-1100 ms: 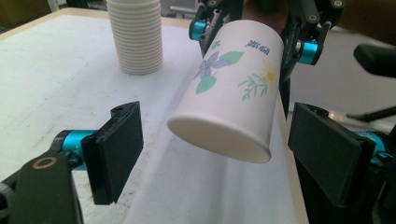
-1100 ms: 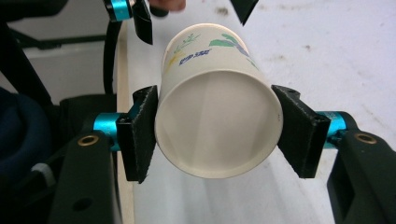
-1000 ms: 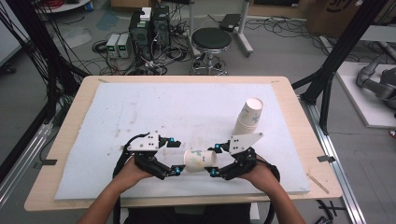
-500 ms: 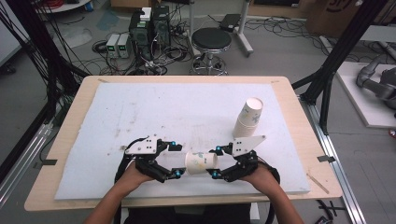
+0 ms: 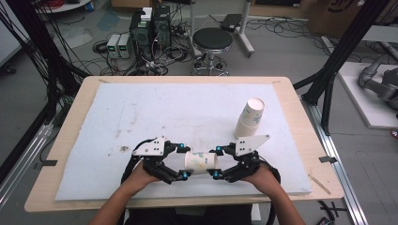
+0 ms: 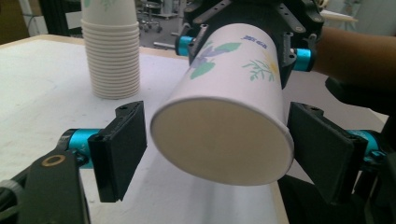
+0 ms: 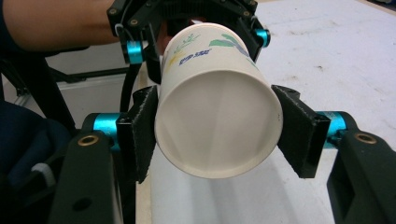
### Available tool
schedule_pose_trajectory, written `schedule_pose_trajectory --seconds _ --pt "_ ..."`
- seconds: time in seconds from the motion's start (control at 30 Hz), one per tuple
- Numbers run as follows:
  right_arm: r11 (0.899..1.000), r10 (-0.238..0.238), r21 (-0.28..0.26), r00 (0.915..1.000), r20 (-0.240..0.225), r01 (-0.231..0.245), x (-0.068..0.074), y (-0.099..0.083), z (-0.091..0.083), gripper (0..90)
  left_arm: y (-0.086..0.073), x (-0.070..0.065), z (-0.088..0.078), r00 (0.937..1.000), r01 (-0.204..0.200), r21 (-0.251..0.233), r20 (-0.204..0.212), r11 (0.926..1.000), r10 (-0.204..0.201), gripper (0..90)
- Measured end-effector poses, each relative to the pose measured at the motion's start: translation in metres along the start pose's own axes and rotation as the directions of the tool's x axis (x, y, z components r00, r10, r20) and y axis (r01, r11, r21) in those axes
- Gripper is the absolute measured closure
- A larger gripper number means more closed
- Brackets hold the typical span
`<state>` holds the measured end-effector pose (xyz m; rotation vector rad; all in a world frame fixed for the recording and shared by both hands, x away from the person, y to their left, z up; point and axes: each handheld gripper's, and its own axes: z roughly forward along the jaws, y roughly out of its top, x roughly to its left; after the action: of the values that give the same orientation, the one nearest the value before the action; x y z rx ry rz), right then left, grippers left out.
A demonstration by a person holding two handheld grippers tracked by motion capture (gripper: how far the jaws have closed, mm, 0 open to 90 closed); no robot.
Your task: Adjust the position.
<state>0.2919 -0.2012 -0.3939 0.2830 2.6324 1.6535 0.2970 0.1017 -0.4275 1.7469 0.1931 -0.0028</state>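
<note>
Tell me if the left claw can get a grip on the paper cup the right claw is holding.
Probably yes. The paper cup lies level between both claws, its rim end already between the left claw's pads, which have just been closing yet stand slightly apart from it. The right claw clamps the base end, and nothing blocks the way.

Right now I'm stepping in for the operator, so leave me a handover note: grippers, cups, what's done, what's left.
Right gripper: shut on the paper cup, pads pressing its base end; the cup lies level between both hands above the white mat.
Left gripper: jaws have just been closing around the cup's rim end, with a gap visible at one pad, so no grip yet.
Stack of paper cups: upright on the mat, beyond the right hand.
Done: one cup lifted, apart from the stack.
Left: probably finish the left grip; the next step is unclear.
</note>
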Motion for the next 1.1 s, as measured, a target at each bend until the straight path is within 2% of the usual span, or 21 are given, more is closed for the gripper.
schedule_pose_trajectory --seconds 0.17,0.27,0.43,0.53,0.7,0.73,0.83,0.9,1.0,1.1 --pt "0.999 0.023 -0.041 0.9992 -0.034 -0.024 -0.001 -0.001 -0.002 36.7 0.001 -0.001 0.003 0.9997 -0.001 -0.026 0.023 0.9997 0.002 21.8" --pt "0.996 0.048 -0.068 0.9972 -0.057 -0.052 -0.004 -0.002 -0.003 36.7 0.002 -0.001 0.004 0.9996 -0.021 -0.032 0.020 0.9993 0.021 22.9" --pt "0.996 0.066 -0.061 0.9953 -0.071 -0.070 -0.006 -0.006 -0.003 36.9 0.004 -0.003 0.002 0.9991 -0.040 -0.034 0.015 0.9986 0.040 26.4" --pt "0.996 0.062 -0.057 0.9952 -0.076 -0.066 -0.006 -0.006 -0.002 36.9 0.008 -0.004 0.001 0.9991 -0.038 -0.010 0.017 0.9992 0.038 28.3" --pt "0.995 0.085 -0.044 0.9923 -0.091 -0.089 -0.005 -0.006 -0.002 36.1 0.012 -0.004 -0.001 0.9995 0.002 0.019 0.032 0.9998 -0.003 31.2" --pt "0.995 0.087 -0.042 0.9925 -0.086 -0.091 -0.005 -0.006 -0.002 34.1 0.013 -0.004 -0.002 0.9995 0.006 0.028 0.031 0.9996 -0.007 31.7" --pt "0.991 0.123 -0.036 0.9901 -0.067 -0.126 -0.005 -0.004 -0.001 20.0 0.015 -0.004 -0.004 0.9997 0.010 0.038 0.022 0.9992 -0.010 32.1" --pt "0.990 0.133 -0.035 0.9893 -0.060 -0.135 -0.005 -0.004 -0.001 19.1 0.017 -0.003 -0.007 0.9996 0.020 0.050 0.018 0.9986 -0.020 32.7" --pt "0.991 0.131 -0.021 0.9900 -0.054 -0.132 -0.002 -0.002 0.000 19.2 0.022 -0.004 -0.012 0.9996 0.027 0.101 0.001 0.9946 -0.027 32.8" --pt "0.995 0.104 -0.008 0.9943 -0.024 -0.104 0.000 0.001 0.002 19.2 0.030 -0.003 -0.018 0.9989 0.046 0.159 -0.017 0.9863 -0.044 33.0"
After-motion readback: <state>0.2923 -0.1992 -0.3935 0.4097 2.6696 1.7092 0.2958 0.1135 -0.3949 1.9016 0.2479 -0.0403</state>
